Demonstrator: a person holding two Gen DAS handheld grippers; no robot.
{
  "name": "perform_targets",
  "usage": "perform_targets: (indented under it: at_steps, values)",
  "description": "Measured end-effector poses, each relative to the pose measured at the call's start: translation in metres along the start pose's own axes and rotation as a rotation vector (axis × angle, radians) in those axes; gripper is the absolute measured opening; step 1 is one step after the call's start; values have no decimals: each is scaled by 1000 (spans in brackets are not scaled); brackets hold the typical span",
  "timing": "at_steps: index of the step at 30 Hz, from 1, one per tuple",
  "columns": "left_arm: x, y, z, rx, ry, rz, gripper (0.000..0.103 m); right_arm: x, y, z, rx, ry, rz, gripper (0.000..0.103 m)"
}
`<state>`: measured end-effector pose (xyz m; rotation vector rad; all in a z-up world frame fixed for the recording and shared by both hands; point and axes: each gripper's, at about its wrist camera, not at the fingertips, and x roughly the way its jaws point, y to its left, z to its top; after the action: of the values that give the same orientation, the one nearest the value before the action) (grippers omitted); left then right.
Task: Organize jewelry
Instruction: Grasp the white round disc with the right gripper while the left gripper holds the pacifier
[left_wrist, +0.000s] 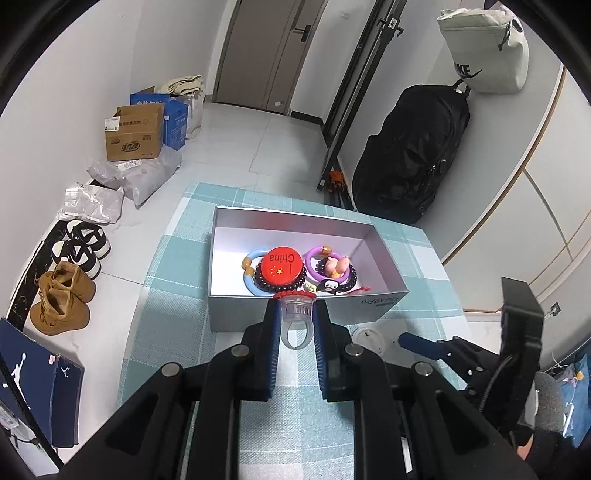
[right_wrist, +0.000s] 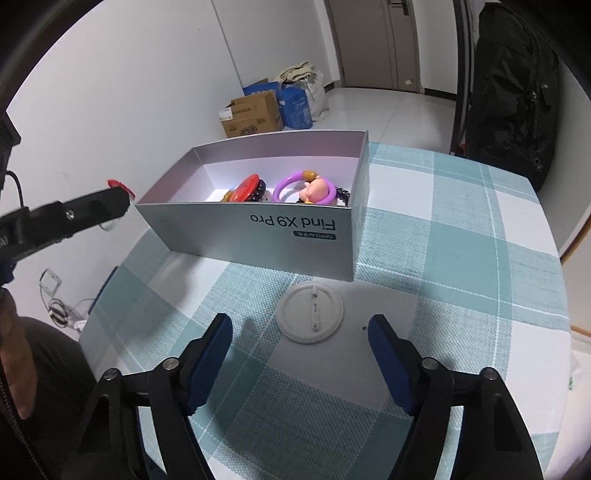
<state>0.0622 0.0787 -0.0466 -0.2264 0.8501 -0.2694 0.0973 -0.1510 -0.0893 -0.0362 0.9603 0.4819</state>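
Carrying a clear ring (left_wrist: 294, 322) toward the box (left_wrist: 373, 308), left hand-held gripper (left_wrist: 295, 317) clamped on it just short of the near wall; probably lifting over and releasing among the bracelets (left_wrist: 317, 264) next. Hovering wide open, right hand-held gripper (right_wrist: 300, 328) around the white badge (right_wrist: 309, 312) on the worktop (right_wrist: 461, 240). Hiding the ring's red top, mostly

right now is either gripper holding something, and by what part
The left gripper holds a clear plastic ring, pinched across its transparent body just below the red top. The right gripper is open and empty.
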Motion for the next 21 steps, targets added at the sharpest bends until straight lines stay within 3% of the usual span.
perform_targets:
  at_steps: [9, 14, 16, 21]
  values:
    - [-2, 0, 1, 1, -3, -8, 12, 10, 6, 3, -46, -1, -66, 57]
    - [-2, 1, 1, 0, -3, -9, 12, 11, 4, 4, -52, -4, -95, 36]
    - [-1, 1, 2, -2, -2, -9, 12, 11, 1, 6, -41, -1, -93, 17]
    - [-1, 1, 3, -3, -8, -8, 12, 11, -7, 10, 2, 7, -64, 17]
